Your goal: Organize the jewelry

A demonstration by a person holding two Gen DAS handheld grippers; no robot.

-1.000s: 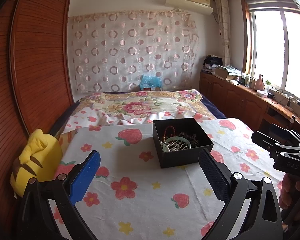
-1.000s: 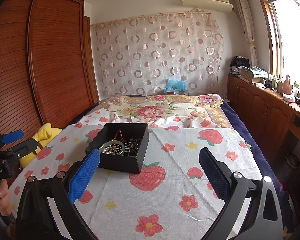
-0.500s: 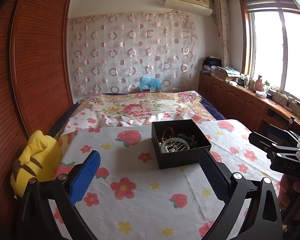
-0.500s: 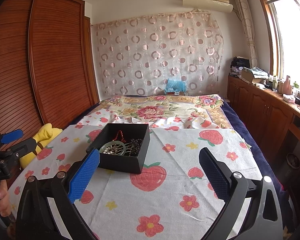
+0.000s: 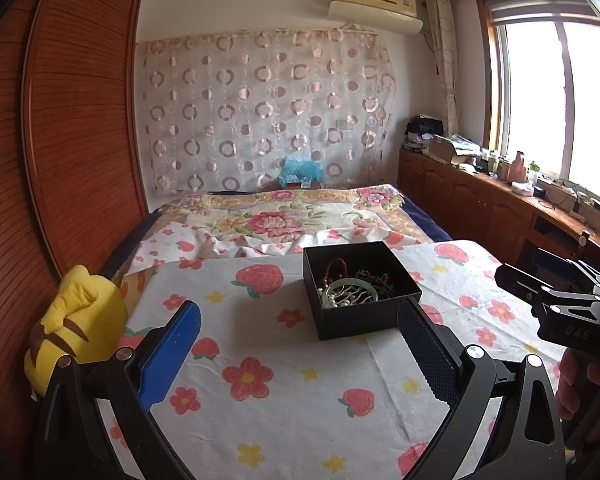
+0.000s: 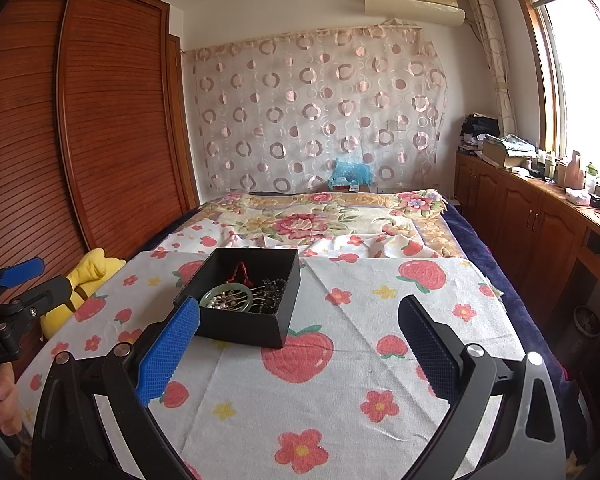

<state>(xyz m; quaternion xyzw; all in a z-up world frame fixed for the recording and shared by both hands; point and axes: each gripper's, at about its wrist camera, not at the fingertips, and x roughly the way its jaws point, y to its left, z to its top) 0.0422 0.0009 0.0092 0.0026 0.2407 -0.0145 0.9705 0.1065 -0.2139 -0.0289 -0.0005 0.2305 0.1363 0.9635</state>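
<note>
A black open box [image 5: 370, 317] stands on the flowered cloth [image 5: 260, 360] and also shows in the right wrist view [image 6: 240, 326]. In it lie a pale green bangle [image 5: 350, 290], a red bead string [image 5: 334, 266], dark beads [image 5: 376, 280] and pearls; the bangle shows in the right wrist view [image 6: 226, 296] too. My left gripper [image 5: 300, 354] is open and empty, just short of the box, which sits toward its right finger. My right gripper [image 6: 300, 354] is open and empty, its blue left fingertip [image 6: 168, 354] near the box's front left corner.
A yellow plush toy [image 5: 76, 320] lies at the cloth's left edge beside the wooden wardrobe [image 5: 80, 140]. The bed with a floral quilt [image 5: 284, 216] stretches behind. Wooden cabinets [image 5: 480, 204] with clutter run along the right under the window.
Both grippers have drifted slightly; the box sits a little more to the left in the left wrist view. Both stay open.
</note>
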